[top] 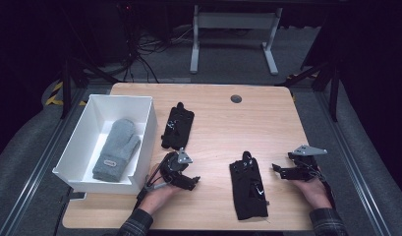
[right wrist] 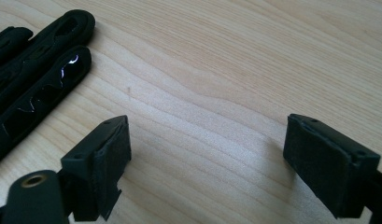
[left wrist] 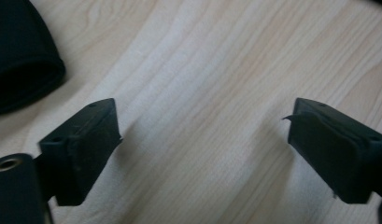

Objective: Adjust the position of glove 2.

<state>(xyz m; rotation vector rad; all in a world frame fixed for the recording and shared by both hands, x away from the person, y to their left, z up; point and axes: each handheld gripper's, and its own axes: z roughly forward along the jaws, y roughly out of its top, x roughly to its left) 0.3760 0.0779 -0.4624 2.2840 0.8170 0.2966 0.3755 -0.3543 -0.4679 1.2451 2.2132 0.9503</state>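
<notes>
Three gloves: one grey mitten lies in a white box at 9 o'clock on the desk; two black gloves lie flat on the wood.
Far glove: at about 11 o'clock from desk centre, just beside the box's right wall, well apart from both grippers' jaws.
Near glove: at about 5 o'clock, between the two grippers; its strap edge shows at the upper left of the right gripper view.
Left gripper: at 7 o'clock, held low in a hand just in front of the box corner; jaws stand wide apart over bare wood and hold nothing. A black glove edge shows at the upper left of the left gripper view.
Right gripper: at 4 o'clock, just right of the near glove, pointing toward it; jaws as wide as they go, nothing between them.
Done so far: judging by the layout, the work is packing gloves into the box, and one is in.
Left to do: both black gloves are yet to be picked up and boxed; the near glove looks the likelier next pick.
</notes>
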